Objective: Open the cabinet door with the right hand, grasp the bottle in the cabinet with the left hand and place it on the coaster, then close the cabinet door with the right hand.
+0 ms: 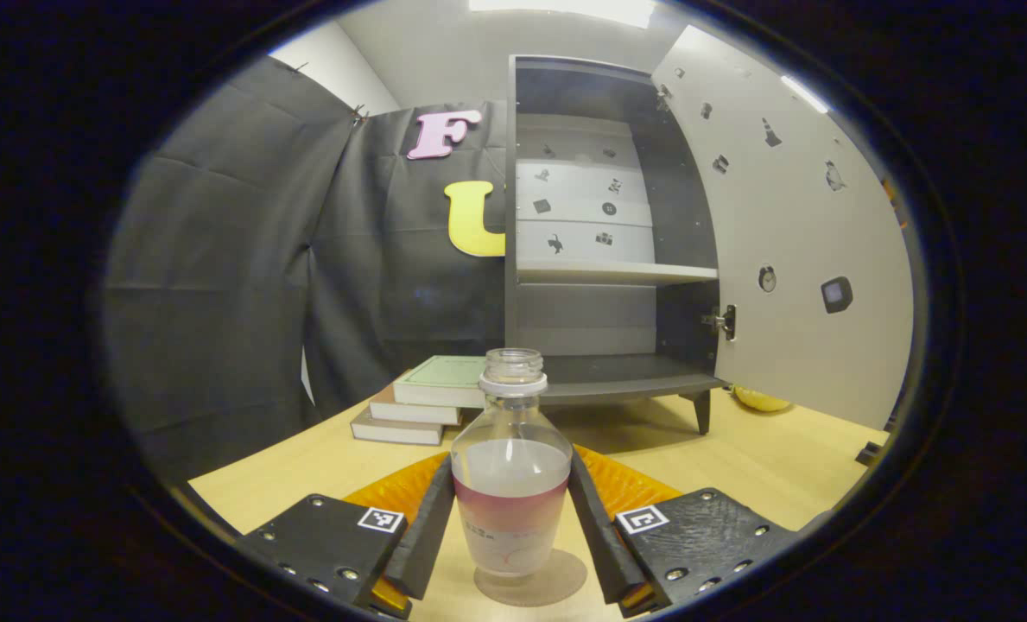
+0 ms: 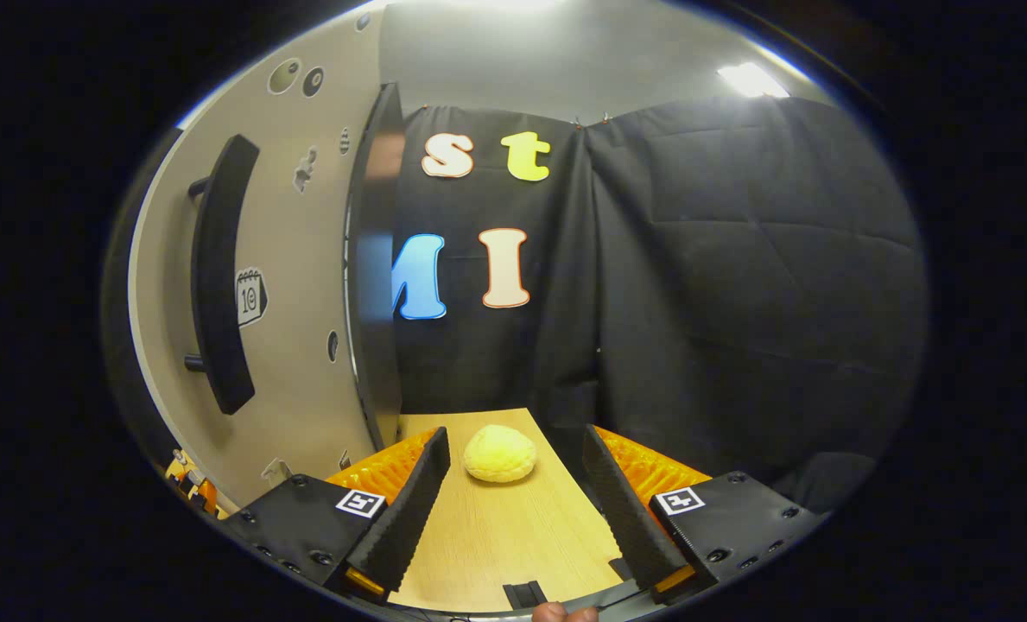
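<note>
Bottle (image 1: 511,471) stands upright on a round coaster (image 1: 556,584) near the table's (image 1: 772,466) front edge, and the left gripper (image 1: 513,536) brackets it, pads just beside the sides, contact hard to call. Right gripper (image 2: 513,510) gapes wide over bare wood, holding nothing, a yellow lump (image 2: 499,453) ahead. Behind, the cabinet (image 1: 608,259) stands with its door (image 1: 789,242) swung open, books (image 1: 422,402) stacked left.

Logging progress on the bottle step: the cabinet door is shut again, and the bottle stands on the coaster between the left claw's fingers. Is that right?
Not quite: the cabinet door is wide open, as the left gripper view shows, with the shelves exposed. The rest holds: the bottle stands upright on the coaster between the left claw's fingers.
</note>
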Available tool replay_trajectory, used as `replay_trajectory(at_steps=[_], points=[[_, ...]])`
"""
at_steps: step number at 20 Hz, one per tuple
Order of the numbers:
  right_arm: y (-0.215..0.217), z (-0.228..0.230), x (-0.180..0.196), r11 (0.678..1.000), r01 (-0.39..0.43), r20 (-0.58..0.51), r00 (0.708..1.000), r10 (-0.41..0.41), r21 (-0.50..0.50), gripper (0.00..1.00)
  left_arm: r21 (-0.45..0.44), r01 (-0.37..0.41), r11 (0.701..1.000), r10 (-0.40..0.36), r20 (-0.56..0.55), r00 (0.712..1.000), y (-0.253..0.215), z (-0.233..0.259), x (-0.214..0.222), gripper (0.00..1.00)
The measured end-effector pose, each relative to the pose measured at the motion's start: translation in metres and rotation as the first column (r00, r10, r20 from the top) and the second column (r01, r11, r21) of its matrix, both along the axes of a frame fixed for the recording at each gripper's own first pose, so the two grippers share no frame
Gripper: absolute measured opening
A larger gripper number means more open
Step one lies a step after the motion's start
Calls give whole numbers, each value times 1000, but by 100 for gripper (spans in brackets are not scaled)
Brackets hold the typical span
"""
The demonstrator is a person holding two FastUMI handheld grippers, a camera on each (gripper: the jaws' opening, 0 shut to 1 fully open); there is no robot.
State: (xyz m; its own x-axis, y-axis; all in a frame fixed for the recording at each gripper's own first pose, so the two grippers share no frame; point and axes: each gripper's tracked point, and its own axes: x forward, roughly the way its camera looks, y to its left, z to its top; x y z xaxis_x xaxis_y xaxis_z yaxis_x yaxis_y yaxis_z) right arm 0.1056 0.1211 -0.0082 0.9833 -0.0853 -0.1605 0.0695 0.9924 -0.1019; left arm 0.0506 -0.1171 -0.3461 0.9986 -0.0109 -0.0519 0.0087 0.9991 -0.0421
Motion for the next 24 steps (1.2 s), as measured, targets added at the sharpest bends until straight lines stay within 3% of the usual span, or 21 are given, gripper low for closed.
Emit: replay_trajectory(at_steps=[1,3,5,13,14,15,18,24], points=[[-2,-1,-2,1000,-14,-6,1000,14,-25,98,-12,2,1000,-2,-8,1000,-2,-8,-1,74],[-3,-1,-8,997,-27,-22,999,26,-65,94,-24,7,1000,-7,-20,1000,-5,-19,-3,74],[-4,1,-9,995,-29,-13,1000,28,-90,97,-28,5,1000,-6,-33,999,-6,-25,-4,73],[-13,-5,-17,996,18,-27,999,-21,-82,99,4,40,999,-40,-65,997,-13,-30,-24,76],[-13,-3,-18,997,30,-21,999,-31,-68,99,-10,33,999,-33,-79,996,-12,-31,-24,72],[-11,-3,-19,998,32,-10,999,-32,-60,99,-26,26,999,-28,-86,996,-10,-29,-22,76],[-14,2,-20,997,41,7,999,-41,-61,99,-64,5,998,-8,-43,999,-2,-2,-17,84],[-28,11,-32,997,75,51,996,-75,4,99,-54,34,998,-32,30,999,1,57,-19,84]])
